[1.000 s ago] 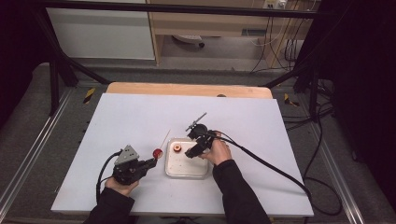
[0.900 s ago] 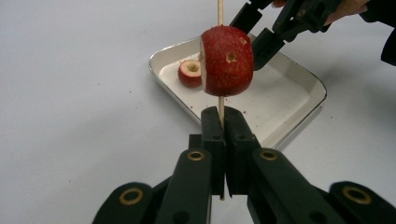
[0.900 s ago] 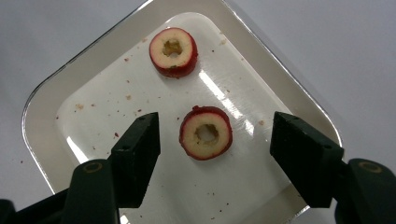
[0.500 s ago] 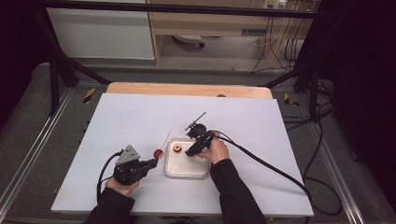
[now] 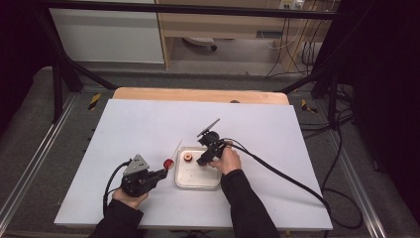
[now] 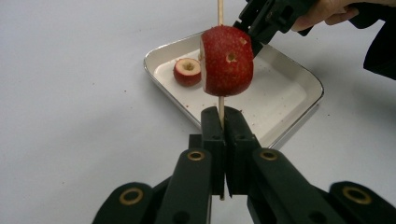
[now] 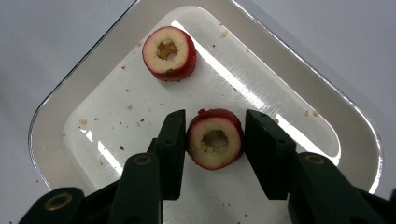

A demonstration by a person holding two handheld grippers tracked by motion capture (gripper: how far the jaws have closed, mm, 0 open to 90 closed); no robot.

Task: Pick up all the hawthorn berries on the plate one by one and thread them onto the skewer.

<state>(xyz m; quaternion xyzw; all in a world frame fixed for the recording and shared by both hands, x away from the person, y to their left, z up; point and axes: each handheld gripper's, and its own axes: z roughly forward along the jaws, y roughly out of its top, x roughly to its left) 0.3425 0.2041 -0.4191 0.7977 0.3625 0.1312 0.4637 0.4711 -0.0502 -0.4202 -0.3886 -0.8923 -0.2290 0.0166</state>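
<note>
No writing or label is showing on any object. Compared with a second ago, both hands are staying almost in the same place; the right gripper [image 7: 215,140] has just been closing its jaws around a cored fruit piece [image 7: 215,138] lying in the white tray [image 7: 299,93]. The left jaw is touching the piece, the right jaw is still slightly apart, so it is not grasping yet. A second cored piece [image 7: 169,52] is lying farther in the tray. The left gripper [image 6: 223,140] is clenching a wooden skewer [image 6: 221,109] that is carrying a red fruit piece [image 6: 227,61], just beside the tray.
</note>
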